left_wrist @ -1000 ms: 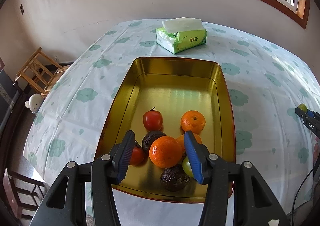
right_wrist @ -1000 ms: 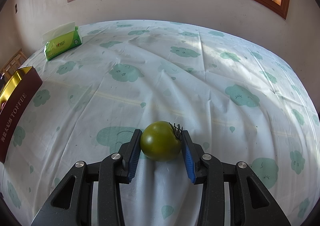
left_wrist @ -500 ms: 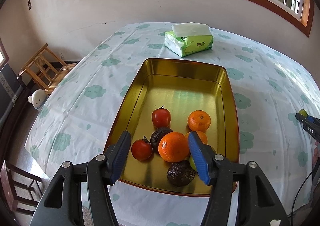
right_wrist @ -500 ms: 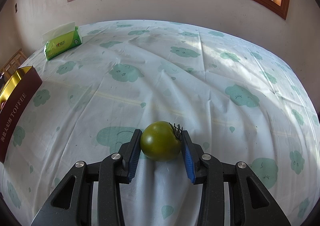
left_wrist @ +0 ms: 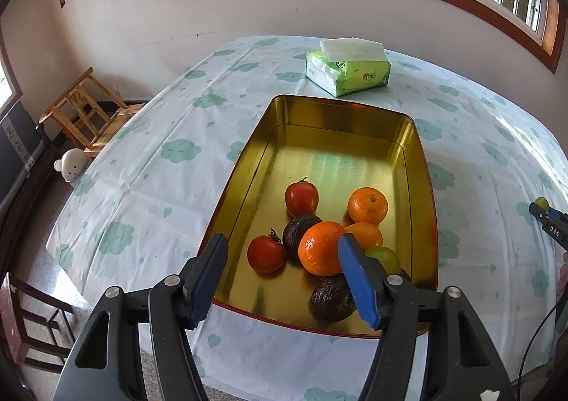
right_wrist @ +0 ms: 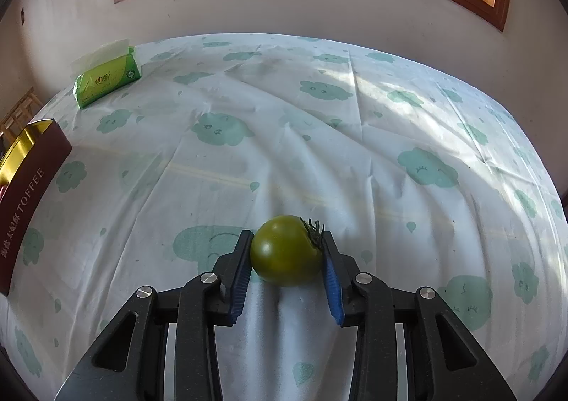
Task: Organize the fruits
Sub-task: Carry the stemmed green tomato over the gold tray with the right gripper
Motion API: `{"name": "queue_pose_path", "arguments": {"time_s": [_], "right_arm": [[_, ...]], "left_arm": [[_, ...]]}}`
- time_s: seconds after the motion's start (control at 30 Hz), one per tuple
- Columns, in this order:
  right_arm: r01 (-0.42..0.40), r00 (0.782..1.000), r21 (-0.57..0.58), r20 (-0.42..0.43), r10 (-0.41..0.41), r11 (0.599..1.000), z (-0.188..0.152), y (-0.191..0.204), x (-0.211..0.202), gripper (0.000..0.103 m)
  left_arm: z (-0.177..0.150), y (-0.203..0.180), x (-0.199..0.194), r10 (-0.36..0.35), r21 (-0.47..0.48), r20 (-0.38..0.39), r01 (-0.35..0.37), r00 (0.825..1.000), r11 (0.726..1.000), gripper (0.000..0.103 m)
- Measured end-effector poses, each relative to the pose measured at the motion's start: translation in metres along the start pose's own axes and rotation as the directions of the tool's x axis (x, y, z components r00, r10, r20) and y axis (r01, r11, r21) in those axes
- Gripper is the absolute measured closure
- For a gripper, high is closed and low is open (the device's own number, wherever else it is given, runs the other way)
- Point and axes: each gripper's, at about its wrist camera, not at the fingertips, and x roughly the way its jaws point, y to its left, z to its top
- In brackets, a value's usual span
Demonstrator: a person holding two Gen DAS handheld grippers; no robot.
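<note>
A gold tin tray (left_wrist: 340,113) lies on the cloud-print tablecloth. It holds two red tomatoes (left_wrist: 301,198), several oranges (left_wrist: 321,247), dark avocados (left_wrist: 332,298) and a green fruit (left_wrist: 384,256). My left gripper (left_wrist: 282,264) is open and empty, above the tray's near end. My right gripper (right_wrist: 285,260) is shut on a green tomato (right_wrist: 285,252) just over the cloth. The right gripper also shows in the left wrist view (left_wrist: 543,212) at the far right. The tray's maroon side (right_wrist: 26,195) shows at the left of the right wrist view.
A green tissue pack (left_wrist: 348,72) lies beyond the tray; it also shows in the right wrist view (right_wrist: 106,77). A wooden chair (left_wrist: 85,111) and a white round object (left_wrist: 71,164) stand on the floor left of the table. Another chair (left_wrist: 28,323) is at bottom left.
My left gripper has drawn back and risen from the fruit, empty, so more of the tray shows. My right gripper holds the green tomato in the same place.
</note>
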Motion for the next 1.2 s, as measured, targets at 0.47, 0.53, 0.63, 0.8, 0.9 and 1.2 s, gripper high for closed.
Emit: {"name": "queue_pose_path", "arguments": {"time_s": [0.47,0.53,0.63,0.8,0.9,1.2], "right_arm": [[-0.155,0.986,-0.105,0.052,0.161,0.982,0.015,0.081,-0.043,0.065],[-0.187,0.979,-0.137,0.054,0.196,0.973,0.017,0.100,-0.049,0.065],[-0.240,0.966,-0.183,0.056,0.253,0.954,0.020,0.128,-0.059,0.065],[-0.322,0.938,-0.255,0.049,0.344,0.912,0.023,0.176,-0.073,0.065],[-0.360,0.921,-0.294,0.039,0.387,0.886,0.025,0.202,-0.079,0.065],[-0.418,0.893,-0.380,-0.005,0.450,0.825,0.020,0.261,-0.082,0.065]], "left_arm": [[-0.005,0.016,0.000,0.019,-0.057,-0.002,-0.019,1.000,0.998,0.040],[-0.005,0.019,-0.001,0.023,-0.061,-0.001,-0.023,1.000,0.998,0.040],[-0.007,0.022,-0.003,0.029,-0.069,0.001,-0.029,1.000,0.997,0.040],[-0.009,0.031,-0.006,0.039,-0.088,-0.001,-0.039,0.999,0.995,0.040],[-0.011,0.037,-0.009,0.047,-0.101,0.002,-0.047,0.999,0.994,0.040],[-0.016,0.053,-0.012,0.079,-0.130,-0.010,-0.079,0.997,0.988,0.039]]}}
